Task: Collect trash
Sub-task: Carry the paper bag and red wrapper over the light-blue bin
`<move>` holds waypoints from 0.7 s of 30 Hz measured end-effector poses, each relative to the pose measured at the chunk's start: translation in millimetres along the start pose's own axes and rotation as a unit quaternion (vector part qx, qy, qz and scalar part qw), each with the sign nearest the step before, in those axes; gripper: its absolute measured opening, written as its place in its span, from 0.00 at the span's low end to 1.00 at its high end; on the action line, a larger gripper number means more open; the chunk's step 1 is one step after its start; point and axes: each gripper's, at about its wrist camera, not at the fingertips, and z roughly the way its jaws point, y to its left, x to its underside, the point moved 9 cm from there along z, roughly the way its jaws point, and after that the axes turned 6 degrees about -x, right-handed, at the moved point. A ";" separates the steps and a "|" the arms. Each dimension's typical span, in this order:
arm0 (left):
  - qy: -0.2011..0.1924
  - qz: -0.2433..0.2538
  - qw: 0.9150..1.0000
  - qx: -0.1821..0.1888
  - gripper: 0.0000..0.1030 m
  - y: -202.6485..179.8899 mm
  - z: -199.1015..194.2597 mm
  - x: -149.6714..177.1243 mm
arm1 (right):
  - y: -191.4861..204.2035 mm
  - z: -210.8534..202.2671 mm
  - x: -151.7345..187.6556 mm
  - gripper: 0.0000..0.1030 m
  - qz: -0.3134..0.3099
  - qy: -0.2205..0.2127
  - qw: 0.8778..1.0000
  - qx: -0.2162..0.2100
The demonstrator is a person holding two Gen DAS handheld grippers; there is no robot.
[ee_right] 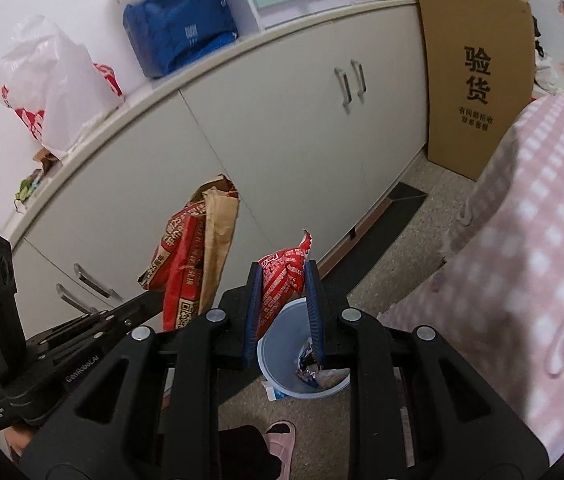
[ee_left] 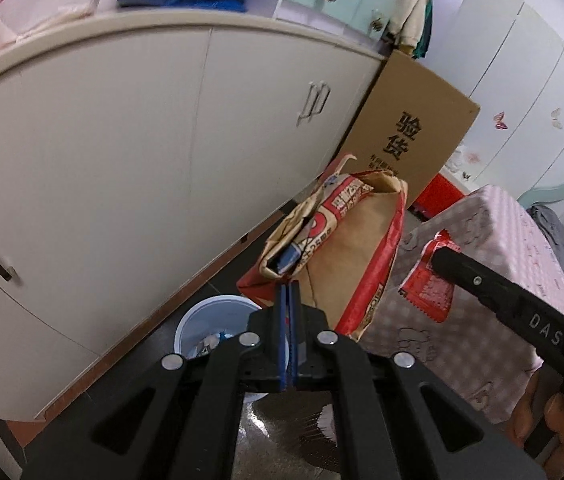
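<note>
My left gripper point(ee_left: 288, 286) is shut on the lower edge of a brown and red paper bag point(ee_left: 346, 248) and holds it up above a white-blue trash bin point(ee_left: 202, 320). The bag also shows in the right wrist view point(ee_right: 198, 256), hanging in front of the cabinet. My right gripper point(ee_right: 284, 270) is shut on a red snack wrapper point(ee_right: 286, 284) and holds it over the bin point(ee_right: 282, 344), which has wrappers inside. The red wrapper also shows in the left wrist view point(ee_left: 430, 284), at the right gripper's tip.
A long white cabinet point(ee_left: 122, 160) runs along the wall. A cardboard sheet point(ee_right: 478, 80) leans at its end. A pink checked cloth covers furniture point(ee_right: 542, 240) at the right. A pink slipper point(ee_right: 282, 440) is on the floor below.
</note>
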 end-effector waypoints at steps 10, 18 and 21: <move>0.018 -0.037 0.999 -0.026 0.41 26.5 26.8 7.3 | -1.4 36.9 10.7 0.21 0.000 0.021 1.000 0.007; 0.027 -0.033 0.998 -0.039 0.52 30.0 26.3 14.2 | 2.3 42.9 18.1 0.21 -0.003 0.031 0.999 0.006; 0.026 -0.029 0.998 -0.045 0.55 27.5 24.9 13.4 | 4.0 44.1 19.0 0.21 -0.003 0.033 0.999 0.003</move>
